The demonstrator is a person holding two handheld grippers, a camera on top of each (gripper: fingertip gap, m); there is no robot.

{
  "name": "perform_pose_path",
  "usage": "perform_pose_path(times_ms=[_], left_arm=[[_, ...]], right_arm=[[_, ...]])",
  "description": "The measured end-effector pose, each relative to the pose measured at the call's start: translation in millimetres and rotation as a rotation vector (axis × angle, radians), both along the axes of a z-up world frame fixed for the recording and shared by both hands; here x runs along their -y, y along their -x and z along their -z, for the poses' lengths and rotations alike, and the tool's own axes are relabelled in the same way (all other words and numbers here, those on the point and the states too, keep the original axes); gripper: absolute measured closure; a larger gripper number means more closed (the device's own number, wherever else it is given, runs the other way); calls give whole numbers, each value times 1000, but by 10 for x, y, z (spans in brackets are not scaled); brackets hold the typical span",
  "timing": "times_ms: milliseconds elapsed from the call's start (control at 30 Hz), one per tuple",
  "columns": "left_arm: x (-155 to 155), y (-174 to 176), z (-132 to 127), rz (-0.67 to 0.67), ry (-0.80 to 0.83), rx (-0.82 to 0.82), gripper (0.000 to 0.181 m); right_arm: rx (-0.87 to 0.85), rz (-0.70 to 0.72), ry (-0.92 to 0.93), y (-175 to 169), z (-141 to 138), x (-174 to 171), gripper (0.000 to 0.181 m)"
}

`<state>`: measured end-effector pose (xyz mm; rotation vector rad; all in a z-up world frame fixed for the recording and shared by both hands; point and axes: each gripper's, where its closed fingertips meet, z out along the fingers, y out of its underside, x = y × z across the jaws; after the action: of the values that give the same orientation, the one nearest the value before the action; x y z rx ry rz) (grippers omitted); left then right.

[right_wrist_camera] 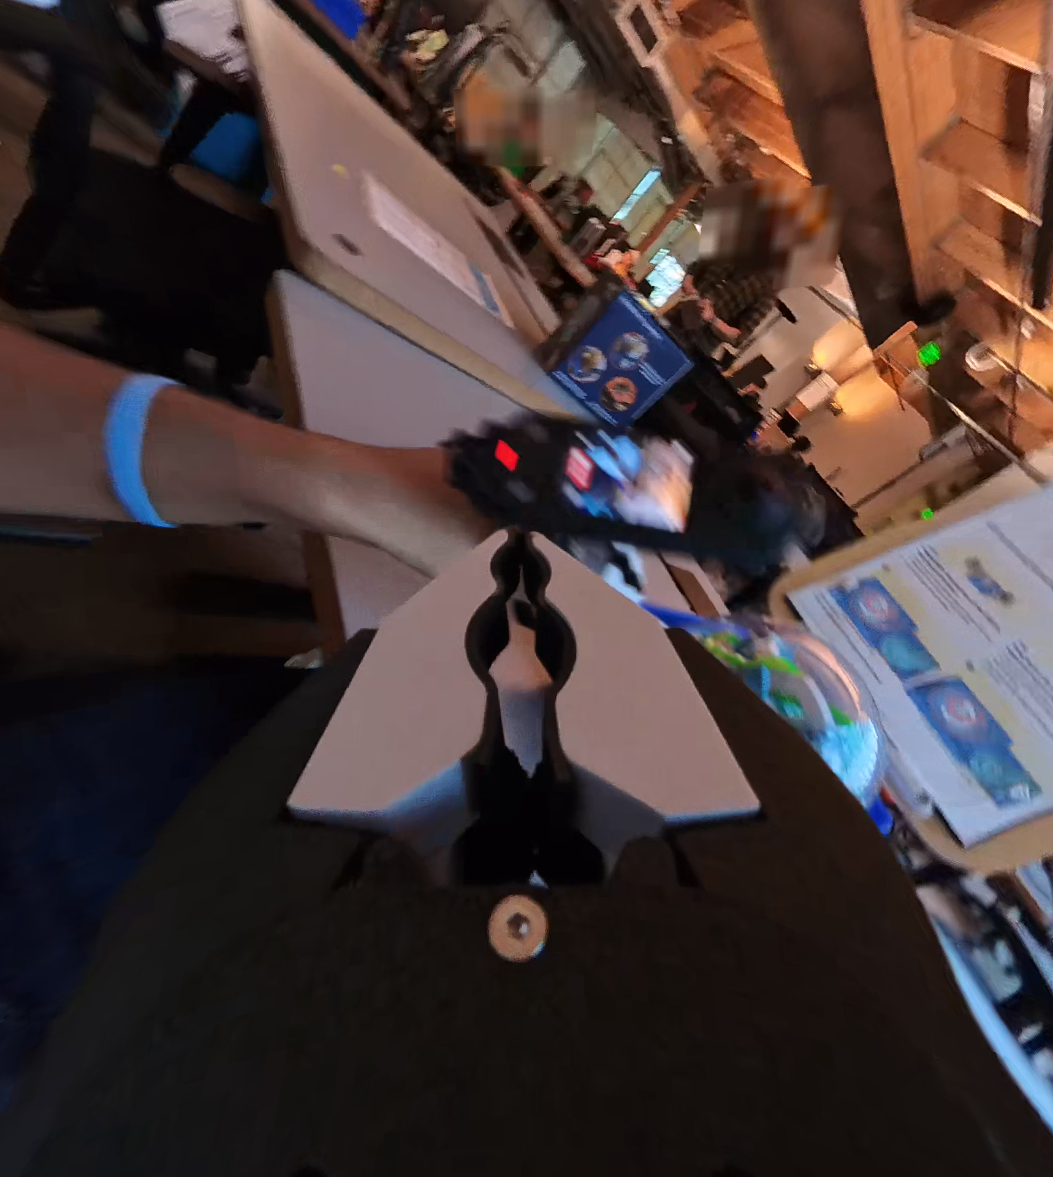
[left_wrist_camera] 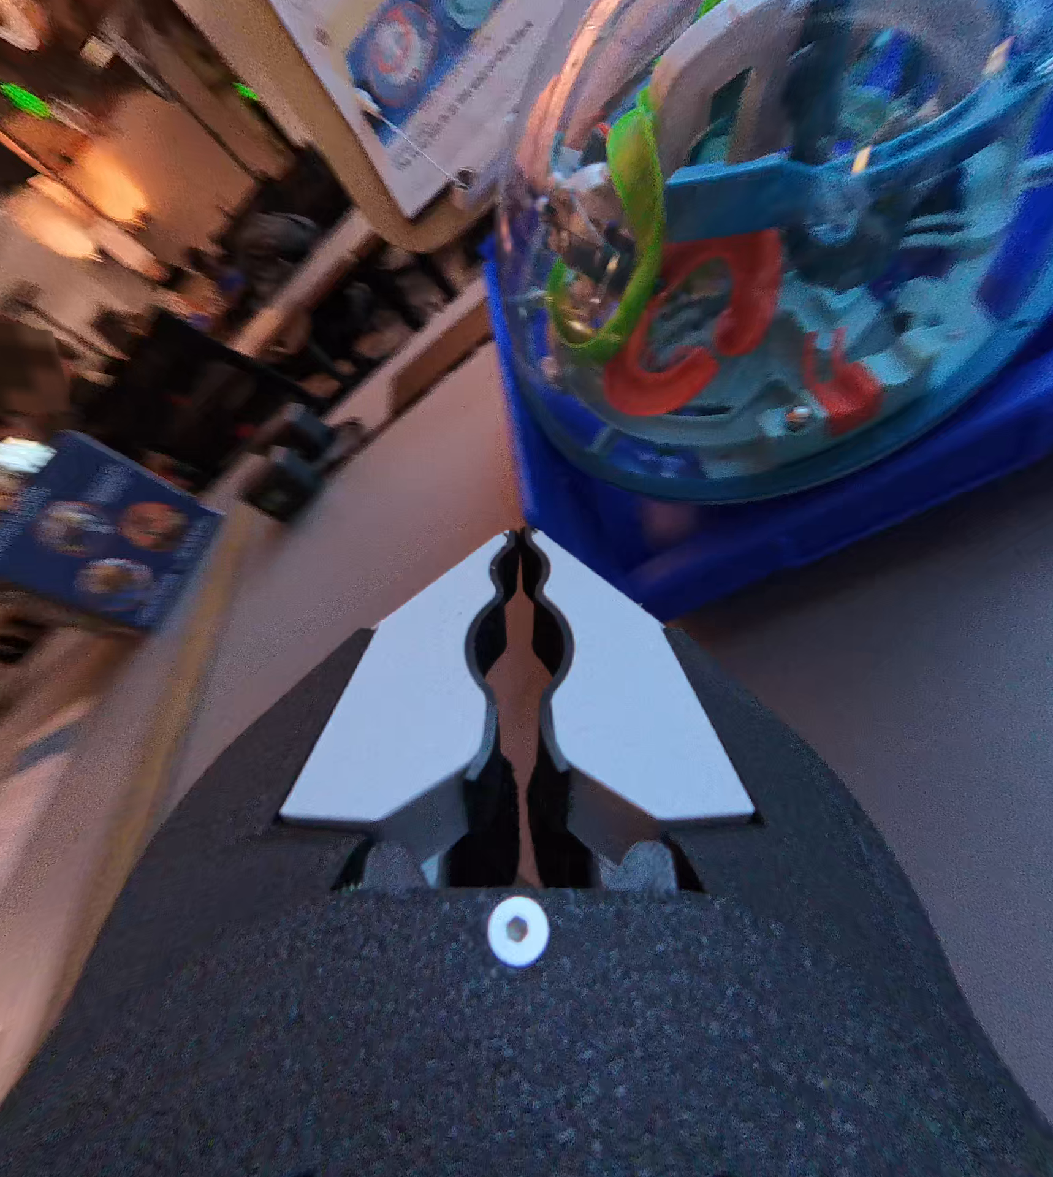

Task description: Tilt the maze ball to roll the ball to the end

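The maze ball (left_wrist_camera: 798, 255) is a clear sphere with green, red and blue tracks inside, and it sits in a blue stand (left_wrist_camera: 829, 541) at the upper right of the left wrist view. A small steel ball (left_wrist_camera: 798, 417) lies low inside the sphere near a red track. My left gripper (left_wrist_camera: 521, 535) is shut with its tips pinching the near corner of the blue stand. My right gripper (right_wrist_camera: 519, 544) is shut and holds nothing I can see. The maze ball (right_wrist_camera: 823, 707) lies to its right, apart from it. The left gripper (right_wrist_camera: 575, 471) also shows ahead in the right wrist view, blurred.
A printed sheet on a board (left_wrist_camera: 409, 95) stands just behind the ball and also shows in the right wrist view (right_wrist_camera: 957, 669). A dark blue box (right_wrist_camera: 619, 363) sits farther along the table (right_wrist_camera: 371, 382). A bare arm with a blue wristband (right_wrist_camera: 129, 446) crosses from the left.
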<state>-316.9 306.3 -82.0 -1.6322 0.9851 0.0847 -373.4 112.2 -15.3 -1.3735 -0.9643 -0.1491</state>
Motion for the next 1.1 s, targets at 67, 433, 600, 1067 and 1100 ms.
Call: perform_pose_path(times_ms=[67,433,600,1067,1100], left_arm=[[266,-119,152,165,231,160,176],[1146,251,696,521,538,468,111],[1491,436,600,577,766,700,113],[774,318,381,564,529,347,79],[733,298,376,577,521,327,77]], right_arm=[[-136,75,9,-371,-39,-80,181],[-592,298,438,-1669,1133,-133,138],[-622,298,671,-1737,1416,58,105],[-584,236,757,-2171,1373,4,68],[-586,211,784,-2148,1374,11,66]])
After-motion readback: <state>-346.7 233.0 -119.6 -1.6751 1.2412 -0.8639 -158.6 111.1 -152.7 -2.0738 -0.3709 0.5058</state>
